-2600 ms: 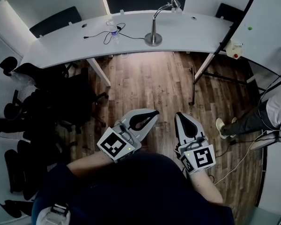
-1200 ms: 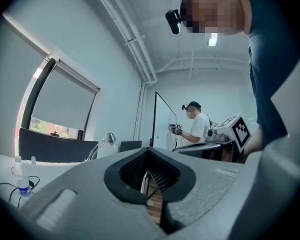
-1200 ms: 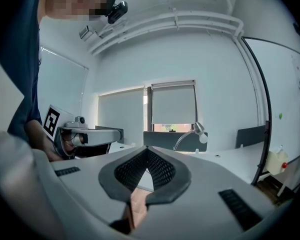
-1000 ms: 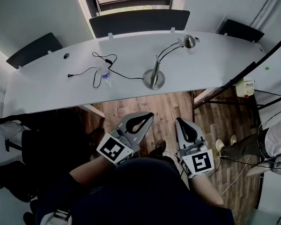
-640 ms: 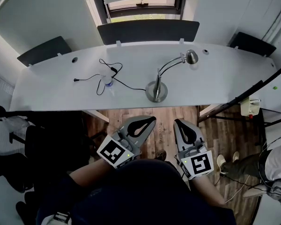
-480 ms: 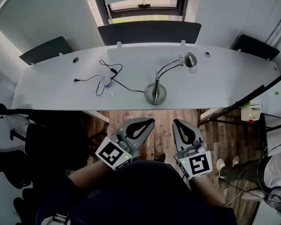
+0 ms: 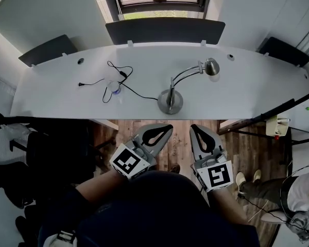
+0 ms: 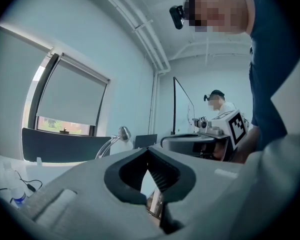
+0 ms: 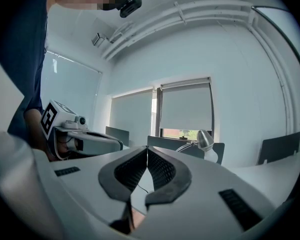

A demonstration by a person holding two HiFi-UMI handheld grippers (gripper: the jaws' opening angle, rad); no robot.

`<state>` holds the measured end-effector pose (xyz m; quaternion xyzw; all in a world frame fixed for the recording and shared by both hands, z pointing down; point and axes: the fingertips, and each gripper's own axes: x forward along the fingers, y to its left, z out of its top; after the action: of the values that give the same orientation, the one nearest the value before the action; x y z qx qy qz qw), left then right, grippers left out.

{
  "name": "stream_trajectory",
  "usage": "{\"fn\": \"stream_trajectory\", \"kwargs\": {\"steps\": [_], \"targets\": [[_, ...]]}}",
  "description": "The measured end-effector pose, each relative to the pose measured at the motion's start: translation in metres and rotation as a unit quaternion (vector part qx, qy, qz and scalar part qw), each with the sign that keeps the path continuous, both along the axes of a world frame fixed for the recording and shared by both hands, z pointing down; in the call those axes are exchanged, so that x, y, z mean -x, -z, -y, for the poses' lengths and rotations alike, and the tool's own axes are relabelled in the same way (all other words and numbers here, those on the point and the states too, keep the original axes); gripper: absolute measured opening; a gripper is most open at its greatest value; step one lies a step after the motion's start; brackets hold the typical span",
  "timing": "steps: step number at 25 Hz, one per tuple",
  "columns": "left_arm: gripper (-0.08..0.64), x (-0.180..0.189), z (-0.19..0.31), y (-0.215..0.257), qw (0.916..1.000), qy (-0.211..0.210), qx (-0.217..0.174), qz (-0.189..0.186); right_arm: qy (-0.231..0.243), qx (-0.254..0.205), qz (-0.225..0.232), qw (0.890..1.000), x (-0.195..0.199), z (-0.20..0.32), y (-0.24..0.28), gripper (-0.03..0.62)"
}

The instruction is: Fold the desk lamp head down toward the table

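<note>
A silver desk lamp stands on the white curved desk [image 7: 62, 94], its round base [image 7: 170, 102] near the front edge. The curved neck rises to the lamp head [image 7: 211, 67], which is up and off to the right. My left gripper [image 7: 167, 128] and right gripper [image 7: 193, 128] are side by side just short of the desk's front edge, both shut and empty. In the left gripper view the lamp head [image 8: 123, 132] shows beyond the closed tips [image 8: 148, 151]. The right gripper view has the lamp head [image 9: 205, 140] to the right of its closed tips [image 9: 147, 149].
A black cable [image 7: 124, 84] and a small bottle [image 7: 115, 88] lie on the desk left of the lamp. Dark partition panels [image 7: 165, 31] line the desk's far side. Black chairs [image 7: 46, 153] stand at the left. A seated person [image 7: 293, 192] and a white box [image 7: 278, 126] are at the right.
The desk and lamp have come closer in the head view and shifted slightly. Both grippers moved forward toward the desk edge and stayed shut and empty.
</note>
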<state>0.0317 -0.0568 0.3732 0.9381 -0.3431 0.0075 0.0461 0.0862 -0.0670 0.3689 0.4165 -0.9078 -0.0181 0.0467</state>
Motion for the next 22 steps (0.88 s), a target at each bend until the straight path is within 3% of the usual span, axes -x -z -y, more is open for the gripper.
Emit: {"fn": "stream_trajectory", "kwargs": {"steps": [7, 19, 22], "targets": [[0.006, 0.015, 0.041, -0.011, 0.9999, -0.01, -0.006, 0.007, -0.021, -0.014, -0.036, 0.999, 0.015, 0.031, -0.001, 0.012], [0.006, 0.032, 0.114, -0.067, 0.9992, -0.026, 0.015, 0.028, -0.073, 0.006, -0.097, 0.993, 0.019, 0.091, -0.018, 0.014], [0.019, 0.032, 0.129, -0.081, 0.9987, -0.03, 0.022, 0.035, -0.081, 0.015, -0.111, 0.99, 0.02, 0.103, -0.024, 0.051]]}}
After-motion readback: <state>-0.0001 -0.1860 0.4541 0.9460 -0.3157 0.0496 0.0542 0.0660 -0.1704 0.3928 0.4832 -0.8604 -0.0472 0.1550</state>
